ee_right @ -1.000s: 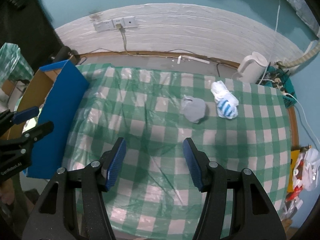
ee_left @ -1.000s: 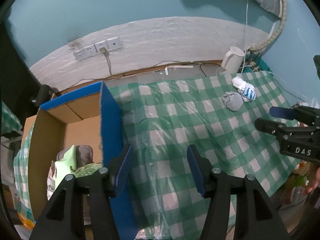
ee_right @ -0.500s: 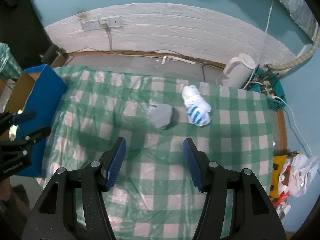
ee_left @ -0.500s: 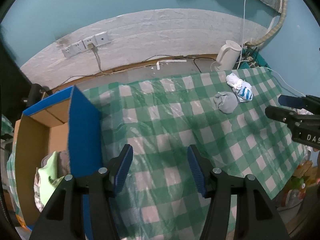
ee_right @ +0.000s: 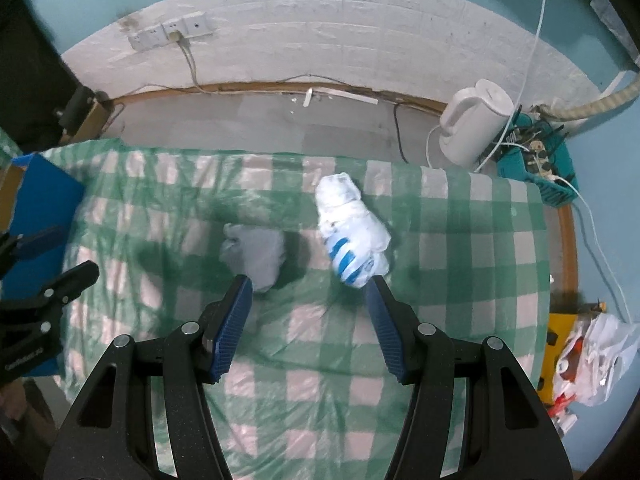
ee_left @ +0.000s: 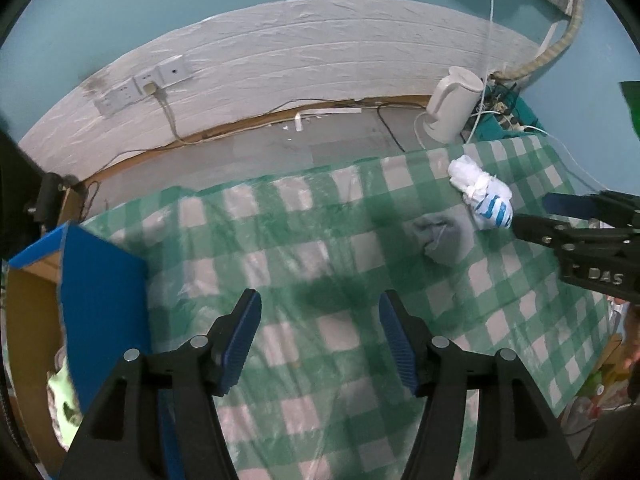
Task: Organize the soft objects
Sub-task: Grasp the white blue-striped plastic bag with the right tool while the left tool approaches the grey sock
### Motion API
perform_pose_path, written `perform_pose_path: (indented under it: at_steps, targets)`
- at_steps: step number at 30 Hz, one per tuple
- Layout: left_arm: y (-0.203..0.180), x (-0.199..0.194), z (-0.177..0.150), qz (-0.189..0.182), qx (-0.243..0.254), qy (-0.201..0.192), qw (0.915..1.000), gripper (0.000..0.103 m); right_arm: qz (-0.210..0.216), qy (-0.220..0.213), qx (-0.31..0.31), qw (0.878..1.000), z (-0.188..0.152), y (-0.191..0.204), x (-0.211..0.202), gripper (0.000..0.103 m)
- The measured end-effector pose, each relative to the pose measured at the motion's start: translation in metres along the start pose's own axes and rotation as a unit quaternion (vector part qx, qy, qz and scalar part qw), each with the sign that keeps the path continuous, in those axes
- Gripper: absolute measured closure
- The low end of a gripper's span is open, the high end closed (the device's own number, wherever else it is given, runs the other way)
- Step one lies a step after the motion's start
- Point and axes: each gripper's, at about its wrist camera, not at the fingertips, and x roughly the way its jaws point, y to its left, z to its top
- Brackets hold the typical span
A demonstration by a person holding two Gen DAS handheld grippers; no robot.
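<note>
Right wrist view alone showed the plastic bags past the table's right edge; left wrist view alone showed the cardboard box. Both the right gripper and left gripper hung spread and empty. Gray bundle and white-blue bundle lay mid-cloth.

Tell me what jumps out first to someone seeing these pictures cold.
Two soft bundles on the green checked cloth: a white bundle with blue stripes and, left of it, a grey bundle. The open right gripper hovers just short of both. A blue-sided cardboard box stands at the cloth's left end.
</note>
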Motion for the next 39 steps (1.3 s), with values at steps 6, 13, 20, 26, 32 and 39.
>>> perform_pose_path:
  at_steps: [6,13,20,26,32,39]
  targets:
    - [-0.015,0.017,0.016,-0.018,-0.009,0.005,0.9998,0.038,-0.004,0.009,-0.009,1.000,0.014,-0.009,0.020,0.045]
    - [-0.021,0.041,0.028,-0.027,-0.036,0.012,0.9989,0.038,0.011,0.020,-0.016,1.000,0.023,-0.019,0.042,0.044]
    - [-0.039,0.044,0.028,-0.046,-0.020,0.013,0.9986,0.038,0.028,0.033,0.009,0.999,0.023,-0.034,0.063,0.044]
    - [-0.052,0.050,0.031,-0.047,-0.011,0.018,0.9987,0.038,0.018,0.036,0.018,0.999,0.022,-0.043,0.073,0.044]
    - [-0.063,0.056,0.034,-0.044,-0.008,0.027,0.9987,0.037,0.022,0.039,0.036,0.998,0.017,-0.053,0.075,0.061]
    - [-0.080,0.050,0.036,-0.060,-0.004,0.005,0.9982,0.026,0.027,0.030,0.050,0.998,0.012,-0.065,0.062,0.062]
